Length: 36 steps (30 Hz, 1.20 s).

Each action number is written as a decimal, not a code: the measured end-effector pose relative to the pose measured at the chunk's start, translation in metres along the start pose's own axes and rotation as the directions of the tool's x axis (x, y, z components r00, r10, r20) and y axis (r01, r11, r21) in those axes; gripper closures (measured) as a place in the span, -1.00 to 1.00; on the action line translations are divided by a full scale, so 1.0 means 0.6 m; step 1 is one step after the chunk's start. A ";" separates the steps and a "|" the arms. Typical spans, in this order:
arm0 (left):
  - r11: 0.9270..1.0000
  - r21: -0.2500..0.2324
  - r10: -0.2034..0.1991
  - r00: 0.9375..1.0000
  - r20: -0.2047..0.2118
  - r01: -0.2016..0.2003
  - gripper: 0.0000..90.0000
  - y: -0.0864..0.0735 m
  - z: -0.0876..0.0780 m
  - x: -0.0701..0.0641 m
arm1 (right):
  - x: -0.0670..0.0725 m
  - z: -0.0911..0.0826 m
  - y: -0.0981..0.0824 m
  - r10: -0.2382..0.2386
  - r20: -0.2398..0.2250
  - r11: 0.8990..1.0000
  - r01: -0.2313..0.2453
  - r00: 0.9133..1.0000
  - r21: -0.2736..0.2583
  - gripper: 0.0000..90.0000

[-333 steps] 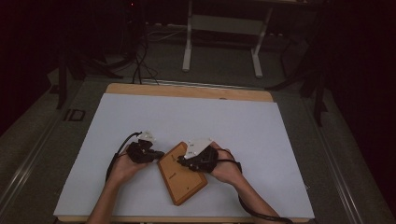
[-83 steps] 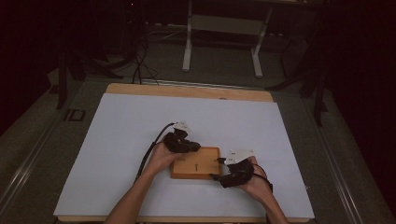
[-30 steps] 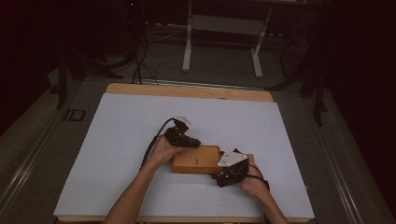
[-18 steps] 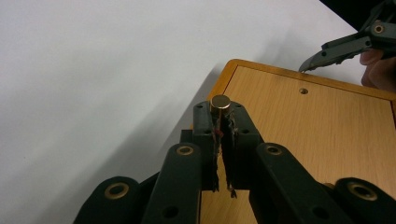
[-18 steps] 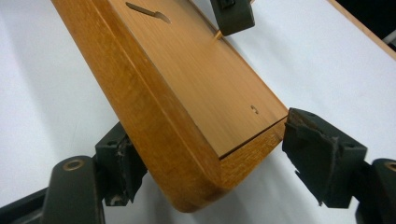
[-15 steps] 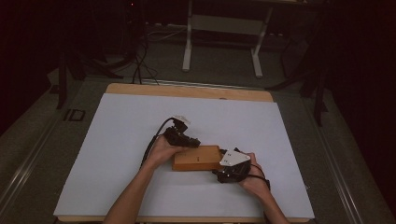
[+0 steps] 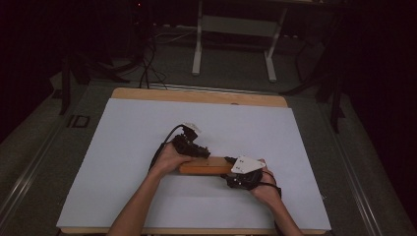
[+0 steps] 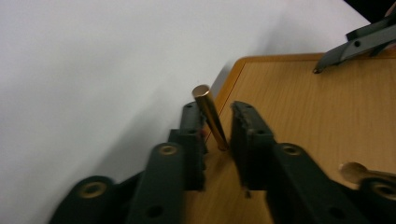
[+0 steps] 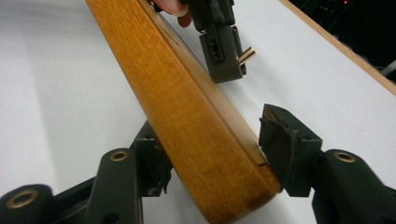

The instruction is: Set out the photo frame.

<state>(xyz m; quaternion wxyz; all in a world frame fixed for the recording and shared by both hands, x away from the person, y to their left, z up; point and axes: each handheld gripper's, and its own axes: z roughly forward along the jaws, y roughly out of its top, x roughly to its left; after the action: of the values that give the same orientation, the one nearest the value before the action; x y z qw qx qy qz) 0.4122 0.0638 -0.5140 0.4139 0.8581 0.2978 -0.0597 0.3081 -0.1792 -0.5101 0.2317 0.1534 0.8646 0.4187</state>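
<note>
In the high view a wooden box (image 7: 205, 165) lies on the white table cover (image 7: 123, 147) just below the middle of the frame, its long side running left to right and its orange-brown front wall facing the camera. The left gripper (image 7: 193, 146) sits at the box's upper left end, with the person's left hand (image 7: 169, 158) wrapped around it; the right gripper (image 7: 235, 172) is at the box's right end under a grey three-cornered plate (image 7: 246, 164), held by the right hand (image 7: 265, 189) near the lower right of the centre. In the left gripper view the black jaws rise from the bottom over the light wooden top of the box (image 8: 303, 112), and a small brass pin (image 8: 211, 116) stands tilted between them at the box's rounded corner; the jaws have just been opening, and a narrow gap shows on each side of the pin, so they stand open around it rather than pressing it. In the right gripper view the box (image 9: 187, 116) crosses the frame diagonally from the upper left to the bottom centre, and its end lies between the jaws, which have just been closing; the right pad is at the corner of the box, but whether both pads press on the wood cannot be told. The left gripper (image 9: 219, 42) with the pin (image 9: 246, 55) shows at the top. No writing or label can be read on the box or the grippers.
</note>
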 end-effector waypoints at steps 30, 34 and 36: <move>0.980 -0.193 0.004 0.968 -0.253 -0.054 0.23 -0.095 -0.128 -0.014 | -0.008 -0.001 0.001 0.030 -0.004 0.999 -0.030 1.000 -0.015 0.06; 0.983 -0.171 0.016 0.961 -0.276 -0.066 0.21 -0.103 -0.132 -0.016 | -0.011 -0.001 0.000 0.038 -0.002 0.999 -0.038 0.999 -0.019 0.05; 0.982 -0.178 0.013 0.964 -0.266 -0.062 0.21 -0.109 -0.137 -0.016 | -0.011 -0.002 0.000 0.039 -0.001 0.999 -0.039 0.999 -0.020 0.04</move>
<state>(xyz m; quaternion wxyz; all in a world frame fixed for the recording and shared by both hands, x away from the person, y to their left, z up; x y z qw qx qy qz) 0.3563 0.1519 -0.5014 0.4496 0.8218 0.3381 0.0905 0.3133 -0.1831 -0.5079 0.2249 0.1679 0.8573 0.4316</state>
